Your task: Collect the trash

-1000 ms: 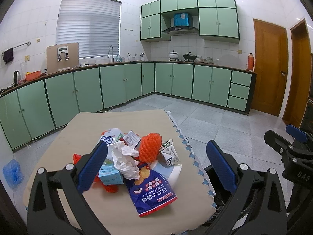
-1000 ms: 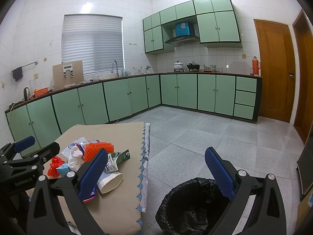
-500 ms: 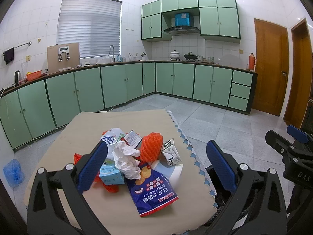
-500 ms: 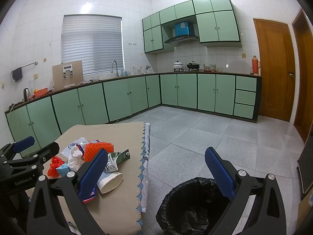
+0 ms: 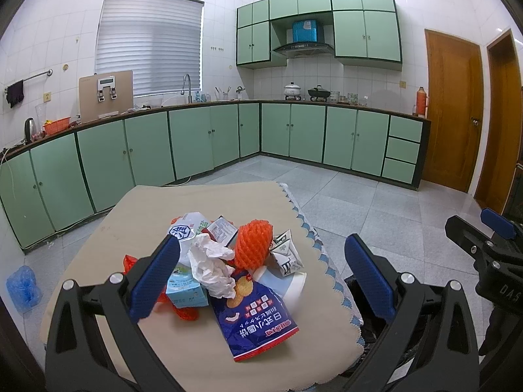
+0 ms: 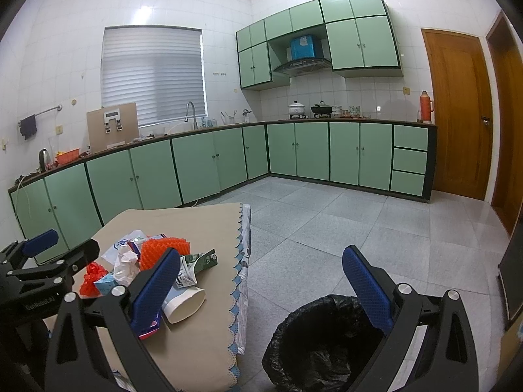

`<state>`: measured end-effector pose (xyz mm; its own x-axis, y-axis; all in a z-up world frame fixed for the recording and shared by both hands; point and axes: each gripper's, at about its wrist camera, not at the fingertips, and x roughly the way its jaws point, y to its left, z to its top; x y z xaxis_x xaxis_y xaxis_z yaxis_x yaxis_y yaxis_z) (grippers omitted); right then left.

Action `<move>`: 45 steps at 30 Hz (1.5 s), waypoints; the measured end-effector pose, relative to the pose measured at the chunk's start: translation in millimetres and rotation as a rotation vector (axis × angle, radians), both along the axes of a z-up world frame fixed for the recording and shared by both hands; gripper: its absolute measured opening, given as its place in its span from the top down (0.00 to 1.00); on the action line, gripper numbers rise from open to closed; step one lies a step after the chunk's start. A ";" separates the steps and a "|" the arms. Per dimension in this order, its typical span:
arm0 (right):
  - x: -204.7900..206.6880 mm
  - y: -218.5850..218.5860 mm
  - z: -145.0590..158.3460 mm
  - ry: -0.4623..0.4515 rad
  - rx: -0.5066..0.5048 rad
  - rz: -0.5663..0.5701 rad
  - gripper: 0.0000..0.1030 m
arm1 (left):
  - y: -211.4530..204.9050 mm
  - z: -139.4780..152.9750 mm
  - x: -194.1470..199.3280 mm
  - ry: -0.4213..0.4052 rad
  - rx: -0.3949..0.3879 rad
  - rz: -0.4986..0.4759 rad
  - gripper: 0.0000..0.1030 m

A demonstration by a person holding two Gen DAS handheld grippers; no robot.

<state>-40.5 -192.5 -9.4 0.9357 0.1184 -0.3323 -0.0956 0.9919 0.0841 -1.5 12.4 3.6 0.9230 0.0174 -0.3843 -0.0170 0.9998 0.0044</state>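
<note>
We hold the left gripper spread and empty above the trash pile on the table. The right gripper is likewise released, over the bin beside the table.

table | beige cloth | trash pile near right edge

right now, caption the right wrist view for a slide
Open right gripper hovers between a table piled with trash and a black-lined bin on the kitchen floor; open left gripper at left.
</note>
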 end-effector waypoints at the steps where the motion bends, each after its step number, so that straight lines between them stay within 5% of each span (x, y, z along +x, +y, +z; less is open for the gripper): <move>1: 0.0 -0.2 0.1 0.000 -0.001 0.000 0.06 | 0.3 0.2 0.0 0.001 0.000 0.000 0.05; 30: 7.3 -2.0 -7.8 -0.002 0.029 0.005 0.06 | 3.0 -5.5 1.9 0.002 0.004 0.007 0.05; 45: 53.4 48.4 -32.8 0.055 0.032 0.122 0.06 | 109.9 -29.3 23.6 0.016 0.031 0.262 0.05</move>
